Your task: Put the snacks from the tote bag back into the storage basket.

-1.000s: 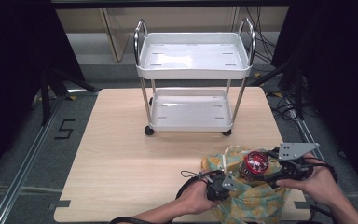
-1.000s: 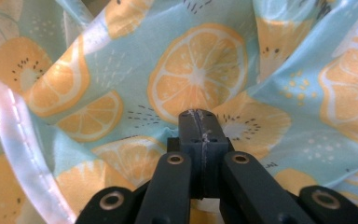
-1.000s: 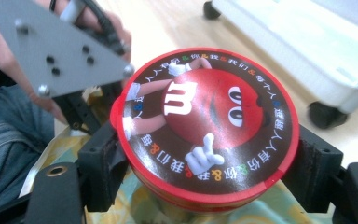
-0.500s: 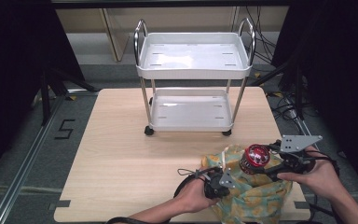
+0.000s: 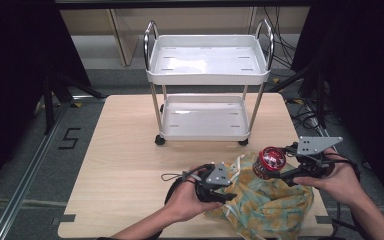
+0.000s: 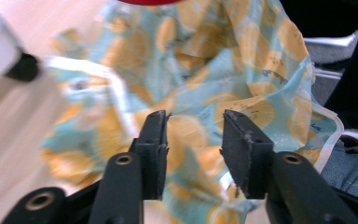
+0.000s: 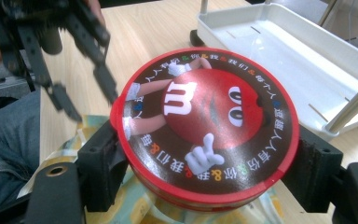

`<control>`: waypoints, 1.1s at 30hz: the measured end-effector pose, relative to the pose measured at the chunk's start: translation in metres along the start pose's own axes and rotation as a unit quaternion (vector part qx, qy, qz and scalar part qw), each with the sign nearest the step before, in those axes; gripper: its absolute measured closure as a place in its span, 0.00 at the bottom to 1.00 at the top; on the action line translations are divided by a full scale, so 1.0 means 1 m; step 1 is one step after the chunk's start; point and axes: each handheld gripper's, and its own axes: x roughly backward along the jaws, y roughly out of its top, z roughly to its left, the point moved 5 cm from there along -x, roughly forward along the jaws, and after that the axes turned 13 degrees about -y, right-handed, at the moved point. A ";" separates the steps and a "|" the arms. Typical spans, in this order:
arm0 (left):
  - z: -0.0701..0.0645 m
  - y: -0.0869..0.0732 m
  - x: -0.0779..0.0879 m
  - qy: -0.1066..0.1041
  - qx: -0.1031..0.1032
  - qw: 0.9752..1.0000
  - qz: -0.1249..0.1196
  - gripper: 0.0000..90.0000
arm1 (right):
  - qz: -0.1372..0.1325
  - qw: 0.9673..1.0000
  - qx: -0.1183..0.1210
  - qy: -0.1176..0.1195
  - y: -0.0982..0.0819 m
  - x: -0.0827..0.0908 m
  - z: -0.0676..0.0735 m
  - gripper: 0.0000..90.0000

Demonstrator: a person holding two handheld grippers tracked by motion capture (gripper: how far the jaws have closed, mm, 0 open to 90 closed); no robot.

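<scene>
Red candy tin (image 7: 205, 128) pinched between right gripper (image 5: 280, 172) jaws, lower right of high view, above patterned bag (image 5: 265, 202). Left gripper (image 6: 193, 140) just opened, nothing between its jaws, lower centre, level, pointing at bag.

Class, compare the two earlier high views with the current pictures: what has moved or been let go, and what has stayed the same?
The left tool has just been opening its jaws and has let go of the patterned cloth bag, drawing back toward the bag's left edge; nothing sits between its pads now. The right tool has lifted the round red candy tin slightly, still clamped. The white two-tier cart has not moved.
</scene>
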 end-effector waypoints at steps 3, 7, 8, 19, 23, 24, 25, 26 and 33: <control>0.008 -0.002 0.017 0.021 0.005 1.000 -0.007 0.60 | -0.005 1.000 0.002 -0.004 0.005 -0.002 -0.002 0.29; 0.015 -0.008 0.033 0.039 0.014 0.999 -0.018 0.57 | 0.000 1.000 0.015 -0.001 0.008 -0.005 -0.003 0.29; 0.017 -0.011 0.039 0.047 0.014 0.999 -0.020 0.57 | -0.002 1.000 0.013 -0.002 0.008 -0.007 -0.002 0.29; 0.028 -0.038 0.075 0.087 0.039 0.995 -0.036 0.55 | 0.001 1.000 0.021 0.001 0.012 -0.019 -0.003 0.29; 0.033 -0.049 0.088 0.103 0.043 0.993 -0.030 0.54 | -0.002 1.000 0.015 0.004 0.016 -0.022 -0.002 0.29; 0.033 -0.051 0.088 0.101 0.053 0.993 -0.040 0.54 | -0.005 1.000 0.027 0.006 0.017 -0.023 -0.004 0.29; 0.034 -0.054 0.092 0.111 0.049 0.992 -0.028 0.54 | -0.003 1.000 0.015 0.001 0.019 -0.023 -0.003 0.29; 0.035 -0.057 0.095 0.114 0.048 0.992 -0.027 0.53 | -0.005 1.000 0.018 0.004 0.020 -0.024 -0.003 0.29; 0.034 -0.078 0.108 0.130 0.068 0.988 -0.041 0.52 | -0.001 1.000 0.020 0.007 0.025 -0.031 -0.004 0.29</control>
